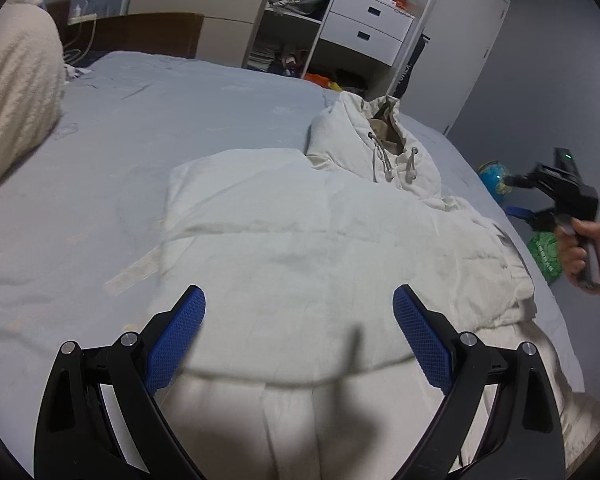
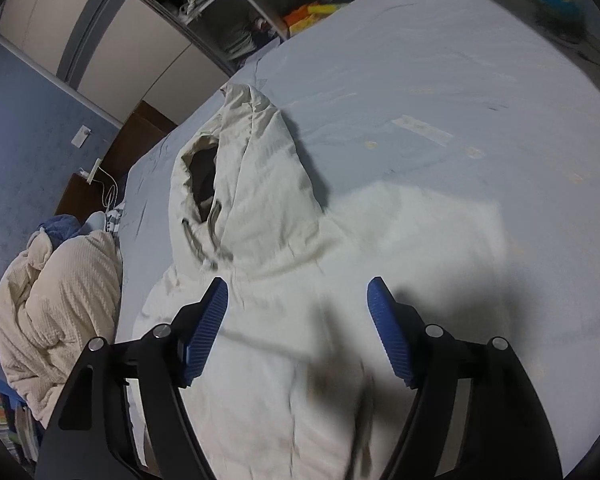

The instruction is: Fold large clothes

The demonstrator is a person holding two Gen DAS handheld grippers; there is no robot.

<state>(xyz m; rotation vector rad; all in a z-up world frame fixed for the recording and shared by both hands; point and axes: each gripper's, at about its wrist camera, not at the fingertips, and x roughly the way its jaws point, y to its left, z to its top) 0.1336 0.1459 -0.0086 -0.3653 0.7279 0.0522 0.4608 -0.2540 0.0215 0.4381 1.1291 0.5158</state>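
A cream padded hooded jacket (image 1: 308, 232) lies on the pale blue bed, its sides folded in over the body. Its hood (image 1: 380, 136) with two drawstrings lies at the far right in the left wrist view. In the right wrist view the jacket (image 2: 284, 288) fills the middle, with the hood (image 2: 240, 160) pointing up and left. My left gripper (image 1: 299, 300) hovers open above the jacket's lower half, nothing between its blue pads. My right gripper (image 2: 297, 292) is open over the jacket below the hood, empty. The right gripper's body also shows in the left wrist view (image 1: 556, 196), held by a hand (image 1: 584, 256).
The bed sheet (image 1: 180, 112) spreads wide to the left of the jacket. A cream knitted blanket (image 1: 16, 92) is heaped at the bed's head end. An open wardrobe with white drawers (image 1: 364, 26) stands beyond the bed. A globe (image 1: 494, 178) sits on the floor at the right.
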